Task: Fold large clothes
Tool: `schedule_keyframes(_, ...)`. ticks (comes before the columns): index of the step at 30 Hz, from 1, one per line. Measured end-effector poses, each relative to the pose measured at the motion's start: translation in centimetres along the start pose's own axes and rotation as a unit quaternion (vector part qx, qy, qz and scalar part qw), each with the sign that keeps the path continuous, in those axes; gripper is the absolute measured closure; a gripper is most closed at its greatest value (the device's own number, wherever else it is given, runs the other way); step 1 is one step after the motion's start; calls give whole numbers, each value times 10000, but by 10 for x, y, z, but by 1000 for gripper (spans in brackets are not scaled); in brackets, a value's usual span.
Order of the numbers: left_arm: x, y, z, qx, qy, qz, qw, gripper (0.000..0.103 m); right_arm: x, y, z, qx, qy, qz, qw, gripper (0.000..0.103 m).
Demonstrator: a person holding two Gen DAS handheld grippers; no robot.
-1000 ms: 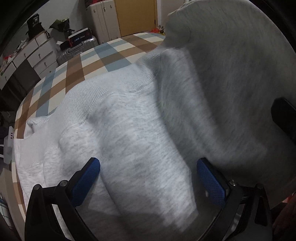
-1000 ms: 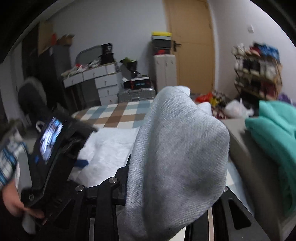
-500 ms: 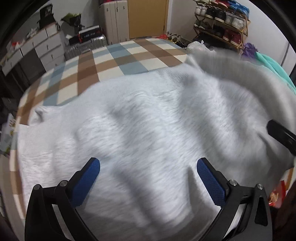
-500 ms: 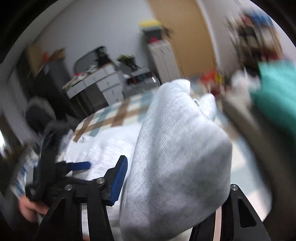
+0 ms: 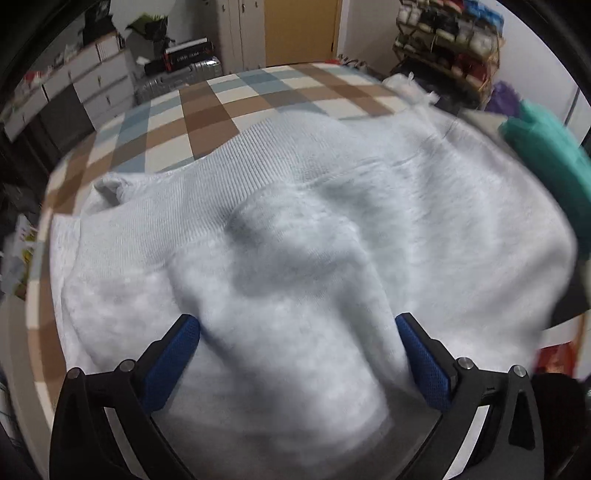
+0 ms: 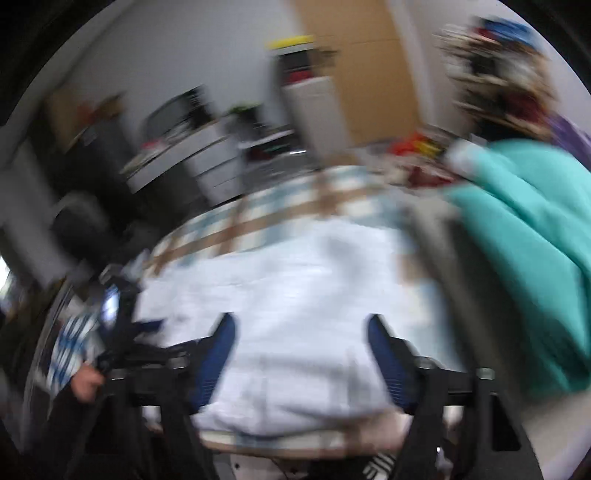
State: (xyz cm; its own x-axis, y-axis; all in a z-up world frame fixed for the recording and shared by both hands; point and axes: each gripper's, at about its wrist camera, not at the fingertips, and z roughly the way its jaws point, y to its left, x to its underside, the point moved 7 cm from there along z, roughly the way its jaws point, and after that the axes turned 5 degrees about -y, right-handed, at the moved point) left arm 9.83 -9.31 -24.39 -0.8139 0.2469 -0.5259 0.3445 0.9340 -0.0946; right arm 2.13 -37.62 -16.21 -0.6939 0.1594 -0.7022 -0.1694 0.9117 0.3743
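A light grey sweatshirt point(image 5: 332, 229) lies spread over the checked bed cover point(image 5: 207, 110), its ribbed hem toward the far side. My left gripper point(image 5: 297, 332) hovers low over it, open, with a soft ridge of the fabric running between its blue pads point(image 5: 173, 354); they do not pinch it. The right wrist view is blurred. There my right gripper point(image 6: 301, 332) has its jaws opening, with nothing between them, and the sweatshirt point(image 6: 288, 295) lies on the bed below. The left gripper point(image 6: 122, 325) and the hand holding it show at the left.
A teal garment point(image 5: 546, 158) is piled at the bed's right side point(image 6: 524, 240). A shoe rack point(image 5: 450, 37) stands behind it. White drawers point(image 5: 85, 85) and a suitcase point(image 5: 184, 74) line the far left wall beside a wooden door point(image 5: 299, 29).
The right gripper opened and let go of the grey fold it was holding up. That fold dropped flat onto the sweatshirt. Both grippers shifted over the bed.
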Motion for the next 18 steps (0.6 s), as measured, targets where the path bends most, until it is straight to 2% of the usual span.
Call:
schedule_keyframes(1,1,-2,-13,308,-116,-99,9994,1,-1,19,14,-151,162,-201,9996,22)
schedule_keyframes(2,5,0,-26,374,-251,-114,9989,1,3,40,33,-293,395,-423,9979,22)
schedule_keyframes(4,19,5,-34,-45,-278,-24,9996,1,15,71,73,-427,852,-827,9920,24)
schedule_keyframes(5,30,9,-28,-267,-80,38,9996,1,22,79,88,-410,1036,-939,9893,24)
schedule_keyframes(6,43,15,-18,-310,172,-5,9994,1,29,86,105,-394,1205,-1045,9864,28)
schedule_keyframes(7,50,18,-13,-96,306,-219,9992,1,37,92,125,-326,1424,-1206,9819,41)
schedule_keyframes(9,54,28,-9,255,393,-630,9969,1,61,90,150,-136,1882,-1363,9725,56)
schedule_keyframes(10,53,31,-6,372,457,-696,9958,1,72,85,165,80,2107,-1432,9670,59)
schedule_keyframes(11,52,31,-5,463,490,-676,9954,1,80,79,175,187,2153,-1461,9654,58)
schedule_keyframes(12,51,31,-7,517,501,-680,9951,1,77,81,175,195,1841,-1573,9700,59)
schedule_keyframes(15,50,36,-27,685,350,-975,9923,1,75,85,170,457,1914,-1274,9721,58)
schedule_keyframes(17,54,41,-36,502,174,-1013,9934,1,71,92,154,-59,1693,-799,9823,58)
schedule_keyframes(18,59,45,-31,310,278,-1017,9939,1,70,97,147,-301,1531,-678,9854,60)
